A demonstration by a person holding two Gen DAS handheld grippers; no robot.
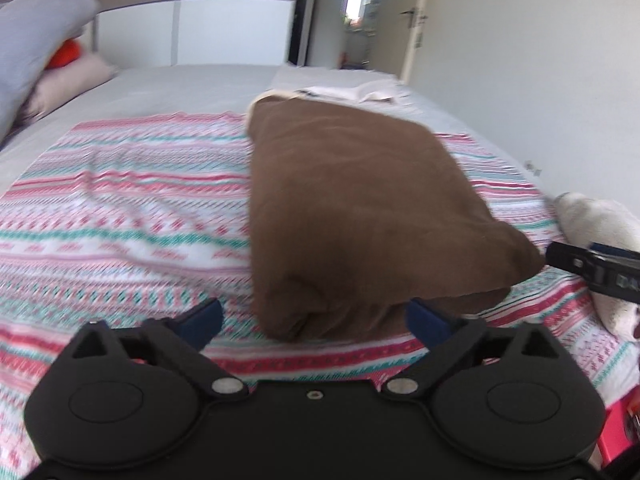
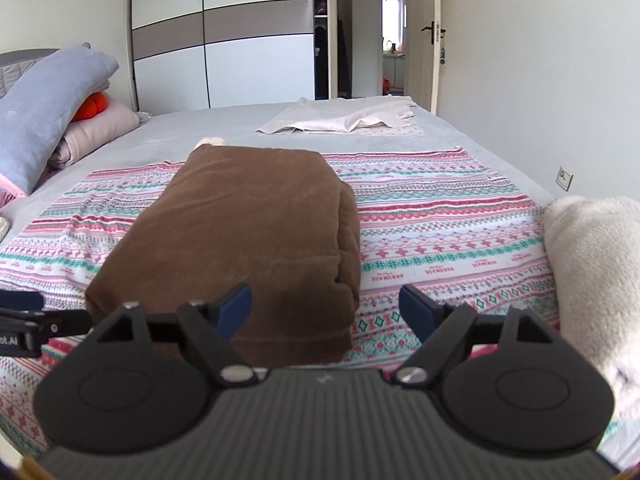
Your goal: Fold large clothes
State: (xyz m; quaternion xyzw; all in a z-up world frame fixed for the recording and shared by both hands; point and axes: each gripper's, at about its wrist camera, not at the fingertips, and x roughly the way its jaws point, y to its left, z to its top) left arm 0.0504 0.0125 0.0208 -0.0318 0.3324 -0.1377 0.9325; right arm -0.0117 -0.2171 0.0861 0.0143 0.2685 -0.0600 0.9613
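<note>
The brown garment [image 2: 240, 240] lies folded into a thick rectangle on the patterned sheet [image 2: 440, 216] spread over the bed [image 2: 200, 128], just ahead of both claws. The left claw [image 1: 314, 320] stands spread wide, its blue fingers [image 1: 204, 320] either side of the bundle's near left corner, not pressing it. The right claw [image 2: 326, 312] is also spread, empty, with the bundle's near right corner between its fingers [image 2: 236, 308]. No earlier view is given, so only the open stance can be told. A fluffy white blanket [image 2: 592, 280] lies to the right of the right claw. Beyond the bundle a pale cloth [image 2: 348, 120] lies flat; pillows [image 2: 52, 108] are piled far left.
</note>
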